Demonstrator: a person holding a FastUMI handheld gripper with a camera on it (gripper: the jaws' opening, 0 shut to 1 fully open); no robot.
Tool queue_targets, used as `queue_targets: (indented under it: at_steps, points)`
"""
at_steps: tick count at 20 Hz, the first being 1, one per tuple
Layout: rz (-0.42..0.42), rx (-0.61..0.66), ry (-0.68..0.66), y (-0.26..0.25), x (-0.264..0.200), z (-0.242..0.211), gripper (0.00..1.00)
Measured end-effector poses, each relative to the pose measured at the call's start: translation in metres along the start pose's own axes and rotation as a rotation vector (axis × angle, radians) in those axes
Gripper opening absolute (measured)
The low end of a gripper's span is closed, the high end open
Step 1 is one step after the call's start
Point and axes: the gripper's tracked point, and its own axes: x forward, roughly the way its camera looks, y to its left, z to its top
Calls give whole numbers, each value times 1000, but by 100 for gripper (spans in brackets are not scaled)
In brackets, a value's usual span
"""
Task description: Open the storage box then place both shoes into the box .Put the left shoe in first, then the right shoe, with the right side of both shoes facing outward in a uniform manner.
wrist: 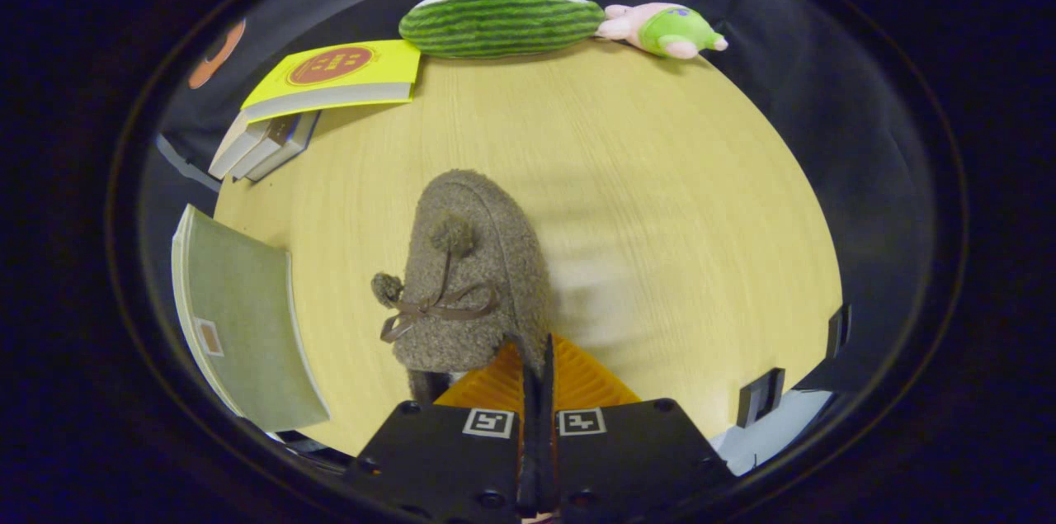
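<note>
Gripper (536,359) at bottom middle, fingers pressed close together, pinching back edge of fuzzy brown shoe (470,276). Shoe sits in middle of wooden table (660,202), toe pointing away, bow on top. Green book (239,318) at left, yellow book (338,78) upper left, striped green pillow (502,21) at top.

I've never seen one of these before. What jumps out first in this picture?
A fuzzy brown shoe with a bow and pompoms, hanging above the wooden table, its rim pinched in the nearly closed claw. Beyond it at the table's far edge lie a striped watermelon cushion and a yellow book.
</note>
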Motion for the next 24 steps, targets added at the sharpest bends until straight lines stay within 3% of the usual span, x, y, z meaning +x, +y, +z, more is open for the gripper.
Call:
queue_targets:
  at_steps: [10, 16, 21, 24]
  points:
    - [112, 28, -51, 64, -108, 0, 6]
    - [195, 18, -100, 144, -161, -9, 6]
    - [320, -9, -102, 228, -183, -35, 6]
    - [326, -39, -102, 258, -176, -45, 6]
